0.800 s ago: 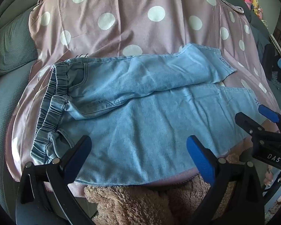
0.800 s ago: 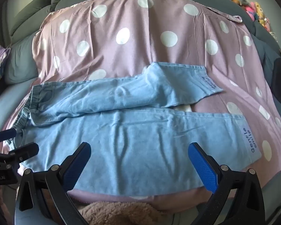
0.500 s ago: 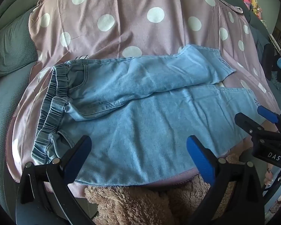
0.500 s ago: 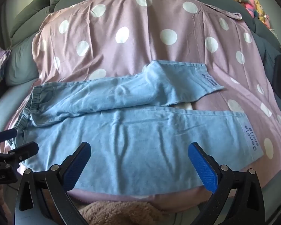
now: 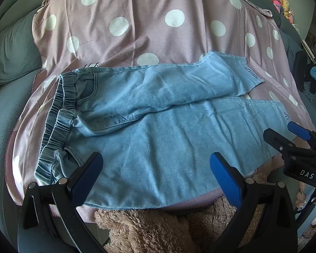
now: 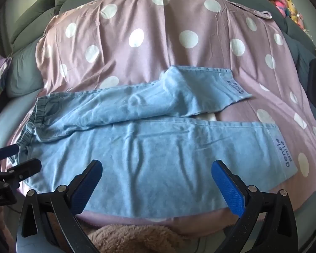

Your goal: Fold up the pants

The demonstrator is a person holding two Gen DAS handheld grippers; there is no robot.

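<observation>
Light blue denim pants (image 5: 153, 130) (image 6: 158, 147) lie flat on a pink polka-dot sheet (image 5: 137, 25) (image 6: 158, 42), elastic waistband (image 5: 56, 122) at the left, both leg cuffs at the right. The far leg angles away from the near leg, which carries printed lettering (image 6: 284, 151) at its cuff. My left gripper (image 5: 155, 164) hovers open over the near edge beside the waist. My right gripper (image 6: 157, 170) hovers open over the near leg's front edge. Nothing is between either pair of blue pads. Each gripper shows at the side of the other's view.
A grey sofa (image 5: 12, 48) surrounds the sheet, with cushions (image 6: 23, 71) at the left. A fluffy brown garment (image 5: 158, 227) (image 6: 132, 238) lies at the near edge below the grippers. Plush toys (image 6: 288, 2) sit at the far right, and a black chair (image 5: 301, 67) stands beside them.
Both views have drifted slightly, so the pants sit a little lower in the frames. The pants themselves have not moved, and both grippers stay wide.
</observation>
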